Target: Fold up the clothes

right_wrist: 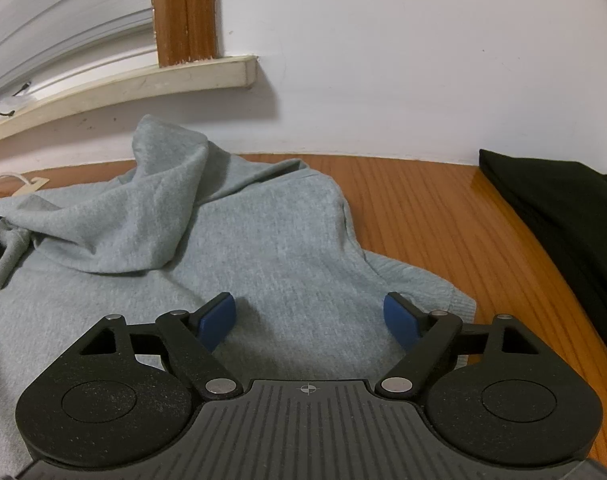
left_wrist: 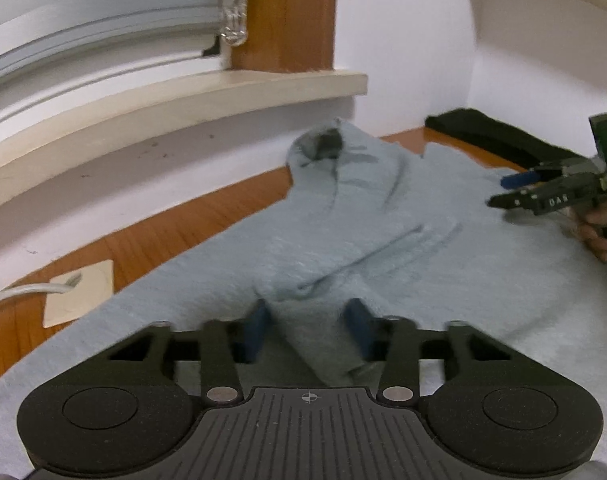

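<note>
A light grey sweater (left_wrist: 383,240) (right_wrist: 263,240) lies spread on a wooden table (left_wrist: 163,236). Its far part is bunched up against the wall (right_wrist: 163,160). My left gripper (left_wrist: 307,326) is shut on a sleeve of the sweater (left_wrist: 315,344), a strip of cloth filling the space between the blue pads. In the right wrist view that sleeve's cuff (right_wrist: 7,256) droops at the left edge. My right gripper (right_wrist: 309,312) (left_wrist: 507,190) is open just above the sweater's body, nothing gripped, with a ribbed cuff (right_wrist: 455,300) beside its right finger. A hand (left_wrist: 595,228) holds it.
A folded black garment (right_wrist: 563,208) (left_wrist: 483,128) lies at the table's far right corner. A windowsill (left_wrist: 183,92) and white wall run along the back. A cream plate with a white cable (left_wrist: 79,292) sits on the table at the left. Bare wood (right_wrist: 423,200) shows right of the sweater.
</note>
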The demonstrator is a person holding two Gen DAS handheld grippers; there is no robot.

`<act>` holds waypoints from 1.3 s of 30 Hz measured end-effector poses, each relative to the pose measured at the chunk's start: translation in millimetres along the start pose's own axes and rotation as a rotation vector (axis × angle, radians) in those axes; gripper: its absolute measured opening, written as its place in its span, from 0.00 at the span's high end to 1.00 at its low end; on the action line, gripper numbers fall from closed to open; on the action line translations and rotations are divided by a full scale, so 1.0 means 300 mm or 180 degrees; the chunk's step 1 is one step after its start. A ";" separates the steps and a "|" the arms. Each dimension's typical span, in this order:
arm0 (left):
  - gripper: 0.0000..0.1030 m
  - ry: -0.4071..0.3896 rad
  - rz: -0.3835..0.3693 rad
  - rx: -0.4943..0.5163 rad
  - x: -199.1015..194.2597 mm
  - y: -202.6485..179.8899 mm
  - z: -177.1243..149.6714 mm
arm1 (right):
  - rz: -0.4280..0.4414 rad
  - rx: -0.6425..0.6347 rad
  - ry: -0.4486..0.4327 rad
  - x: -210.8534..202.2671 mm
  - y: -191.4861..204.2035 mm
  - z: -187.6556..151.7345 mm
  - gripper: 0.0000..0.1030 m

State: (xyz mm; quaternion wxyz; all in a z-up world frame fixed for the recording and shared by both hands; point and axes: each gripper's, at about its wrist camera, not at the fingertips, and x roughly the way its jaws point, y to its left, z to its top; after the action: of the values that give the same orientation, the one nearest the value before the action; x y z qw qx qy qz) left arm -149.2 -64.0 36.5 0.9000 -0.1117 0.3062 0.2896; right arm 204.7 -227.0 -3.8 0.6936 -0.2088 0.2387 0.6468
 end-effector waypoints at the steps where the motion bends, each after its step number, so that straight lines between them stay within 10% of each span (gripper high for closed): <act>1: 0.87 -0.0048 0.0016 -0.0026 -0.018 0.017 0.005 | 0.0000 0.0000 0.0000 0.000 0.000 -0.001 0.22; 11: 0.88 -0.0739 0.0331 -0.0320 -0.495 0.279 0.093 | -0.0001 0.0000 -0.0001 0.003 0.004 -0.003 0.21; 16: 0.76 -0.0515 0.0532 -0.0626 -0.586 0.446 0.053 | -0.0001 -0.0001 0.0000 0.004 0.005 -0.002 0.21; 23: 0.68 -0.0357 0.0792 -0.0685 -0.495 0.470 -0.022 | -0.0006 -0.0001 -0.0001 0.001 0.007 0.000 0.21; 39: 0.32 0.0084 -0.0031 0.0433 0.087 -0.024 0.146 | 0.0002 0.0003 -0.0001 -0.002 0.009 0.001 0.20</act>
State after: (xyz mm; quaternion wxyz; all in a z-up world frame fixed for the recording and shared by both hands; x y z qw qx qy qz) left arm -107.0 -41.5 55.1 0.9027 -0.0555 0.3365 0.2622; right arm 202.1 -227.1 -3.1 0.6935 -0.2082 0.2390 0.6470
